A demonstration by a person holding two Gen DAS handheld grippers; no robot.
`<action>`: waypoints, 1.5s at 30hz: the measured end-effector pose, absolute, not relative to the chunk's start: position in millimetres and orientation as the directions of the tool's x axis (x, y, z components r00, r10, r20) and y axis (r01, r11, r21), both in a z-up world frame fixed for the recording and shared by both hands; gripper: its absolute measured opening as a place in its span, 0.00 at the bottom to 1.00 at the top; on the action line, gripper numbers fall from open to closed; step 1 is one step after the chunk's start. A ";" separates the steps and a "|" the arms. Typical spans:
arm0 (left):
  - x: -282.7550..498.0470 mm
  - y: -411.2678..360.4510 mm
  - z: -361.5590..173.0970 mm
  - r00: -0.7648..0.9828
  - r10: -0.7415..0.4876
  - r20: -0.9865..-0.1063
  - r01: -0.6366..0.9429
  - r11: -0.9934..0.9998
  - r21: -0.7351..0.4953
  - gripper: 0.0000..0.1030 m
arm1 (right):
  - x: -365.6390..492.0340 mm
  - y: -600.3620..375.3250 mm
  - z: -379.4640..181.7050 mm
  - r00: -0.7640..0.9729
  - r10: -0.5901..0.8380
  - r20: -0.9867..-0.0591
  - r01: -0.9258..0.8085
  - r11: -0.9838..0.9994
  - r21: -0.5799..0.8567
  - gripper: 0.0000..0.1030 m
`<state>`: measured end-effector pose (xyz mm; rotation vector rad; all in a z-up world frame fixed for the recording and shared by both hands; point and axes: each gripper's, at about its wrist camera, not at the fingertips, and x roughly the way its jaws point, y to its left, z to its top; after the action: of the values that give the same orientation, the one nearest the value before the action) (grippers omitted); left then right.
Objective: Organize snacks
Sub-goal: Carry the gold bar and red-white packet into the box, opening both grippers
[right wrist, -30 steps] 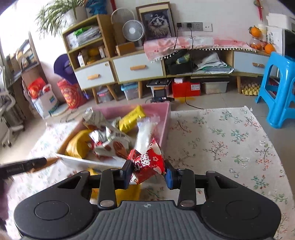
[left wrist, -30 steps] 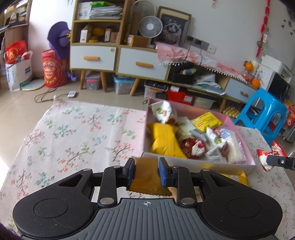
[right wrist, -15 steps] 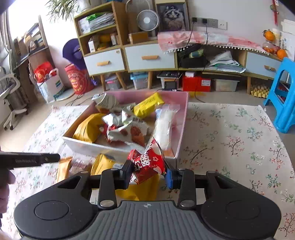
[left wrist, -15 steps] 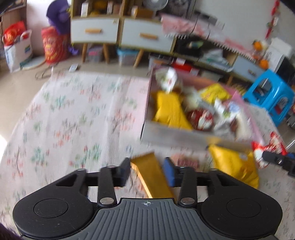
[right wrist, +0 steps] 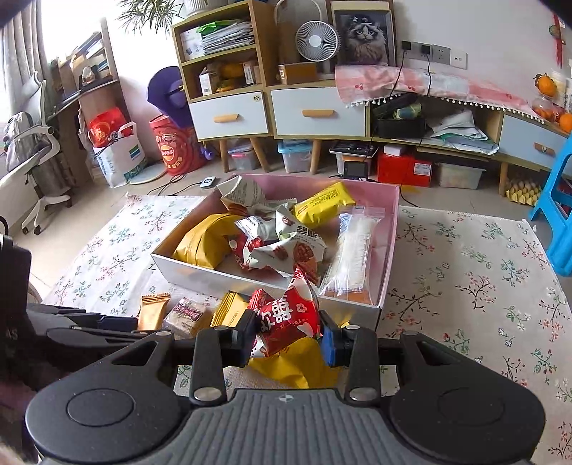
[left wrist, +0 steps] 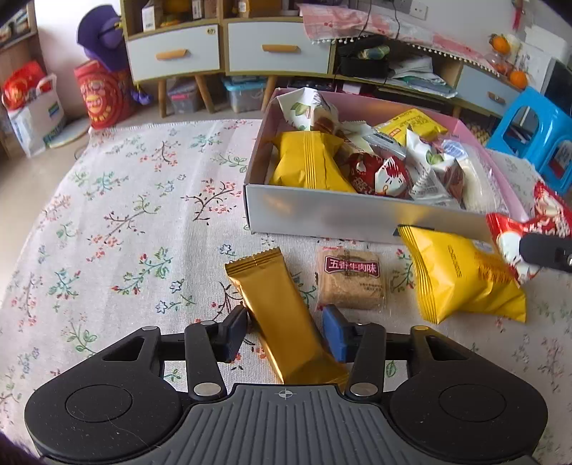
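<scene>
Closing around, not pinching, gold packet [left wrist: 286, 318]: left gripper [left wrist: 284, 331]; right gripper [right wrist: 287, 336] pinching red packet [right wrist: 289, 318].

Drawer cabinets [right wrist: 279, 111] line the wall [right wrist: 500, 25]; blue stool [left wrist: 536, 136].

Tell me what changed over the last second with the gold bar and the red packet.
The left hand-held gripper let go of the gold bar, which now lies on the tablecloth; its jaws are closing slightly. The right hand-held gripper still clamps the red packet.
</scene>
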<state>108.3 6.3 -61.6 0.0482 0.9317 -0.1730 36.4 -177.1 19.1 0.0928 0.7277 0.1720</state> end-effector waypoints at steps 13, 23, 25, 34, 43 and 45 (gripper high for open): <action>100.6 23.4 -41.6 0.614 -0.135 -0.778 0.155 0.987 -0.049 0.25 | 34.2 -180.4 25.5 0.750 0.172 -0.638 -0.102 0.984 0.146 0.24; 106.5 30.6 -2.5 0.689 -0.182 -0.701 0.132 0.983 -0.125 0.25 | 50.6 -192.5 36.0 0.769 0.178 -0.614 -0.047 0.973 0.224 0.24; 110.3 25.6 1.2 0.696 -0.205 -0.688 0.149 0.979 -0.141 0.25 | 54.5 -194.8 36.7 0.773 0.175 -0.609 -0.038 0.972 0.232 0.24; 141.2 -7.3 5.6 0.722 -0.277 -0.634 0.218 0.961 -0.173 0.25 | 82.6 -206.3 28.7 0.777 0.179 -0.604 -0.005 0.960 0.278 0.25; 175.0 -30.4 -16.3 0.713 -0.295 -0.636 0.218 0.956 -0.199 0.25 | 101.7 -206.3 4.9 0.731 0.191 -0.655 -0.014 0.964 0.265 0.25; 179.3 -33.9 -20.7 0.714 -0.295 -0.634 0.221 0.955 -0.196 0.25 | 104.8 -206.7 2.6 0.726 0.197 -0.659 -0.015 0.962 0.271 0.25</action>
<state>179.3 -33.9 -20.7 -0.1082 0.7205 -0.2865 104.8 -206.7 2.6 0.2555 0.7515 0.1186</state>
